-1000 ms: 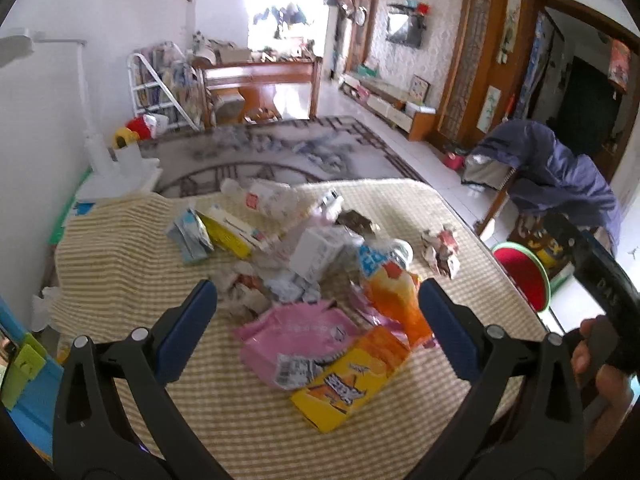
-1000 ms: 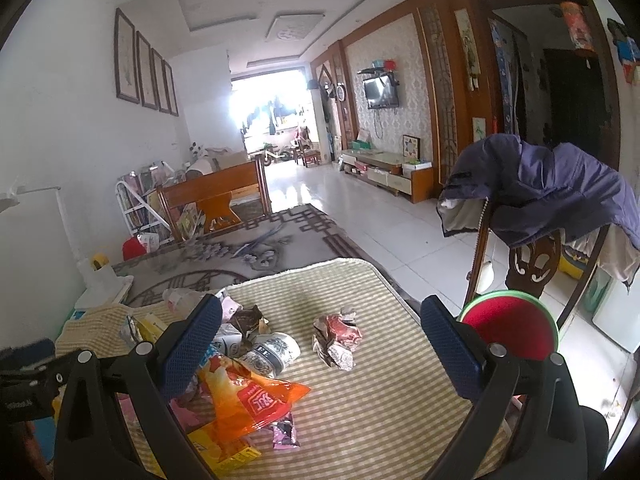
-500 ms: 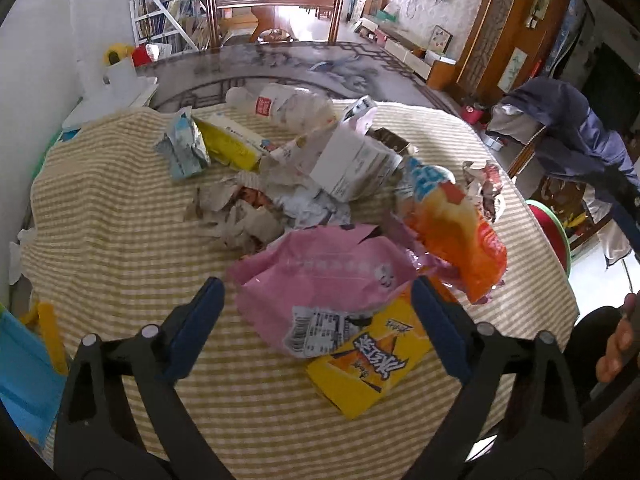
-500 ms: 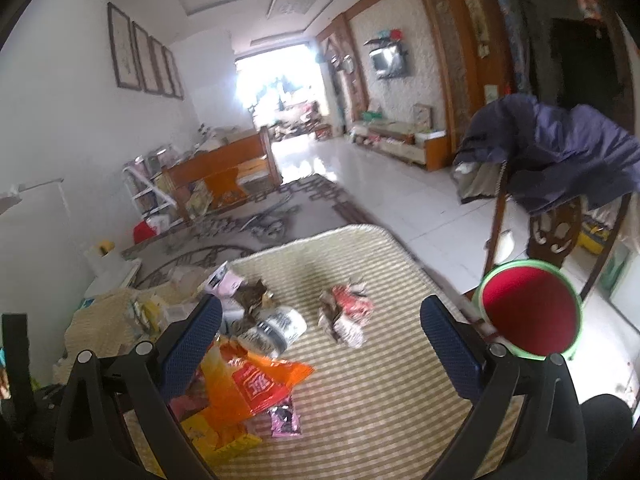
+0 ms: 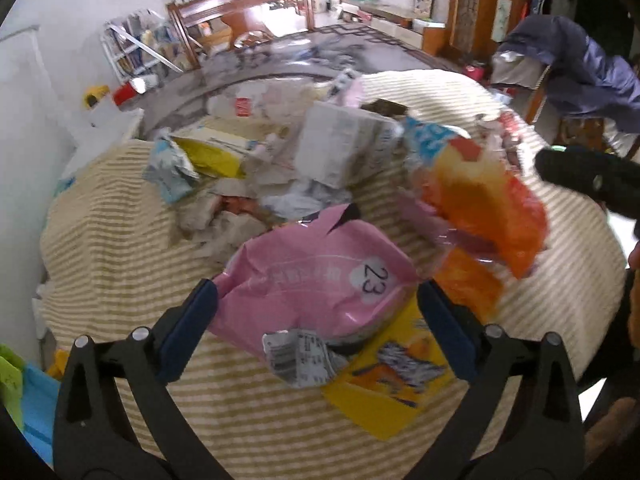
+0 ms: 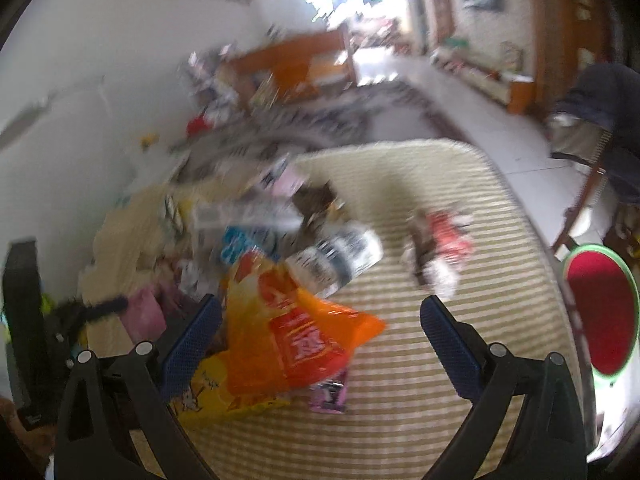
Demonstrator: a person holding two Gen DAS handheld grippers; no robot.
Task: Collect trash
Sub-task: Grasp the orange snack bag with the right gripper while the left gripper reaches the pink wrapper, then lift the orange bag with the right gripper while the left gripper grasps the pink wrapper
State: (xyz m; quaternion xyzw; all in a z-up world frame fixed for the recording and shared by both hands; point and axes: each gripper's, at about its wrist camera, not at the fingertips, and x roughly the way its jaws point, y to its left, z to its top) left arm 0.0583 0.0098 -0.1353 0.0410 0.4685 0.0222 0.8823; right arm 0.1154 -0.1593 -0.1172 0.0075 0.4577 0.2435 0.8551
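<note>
Left wrist view looks steeply down over a round surface covered in a yellow-and-cream striped cloth, with a heap of trash spread across its middle. The left tool has its two blue-padded fingers spread wide, and the jaws are opening a little further. A crumpled pink wrapper marked "23" lies between them, filling most of the gap; the pads do not press on it, and the tool holds nothing. A yellow snack packet lies partly under the pink wrapper, nearer the camera. Just to the right sits an orange chip bag, puffed and tilted. Behind these lie a white carton, torn paper scraps and a small blue-and-white pouch. At the right edge a dark part of the other tool shows, with a bit of a hand.

Right wrist view is blurred. The right tool also has its fingers wide apart and grips nothing. The orange chip bag lies between them, closer to the left finger and touching neither pad as far as the blur allows. A small purple sachet lies beside it. Farther off, alone on the cloth, sits a crumpled red-and-white wrapper. Beyond the surface's right edge stands a red stool with a green rim.
</note>
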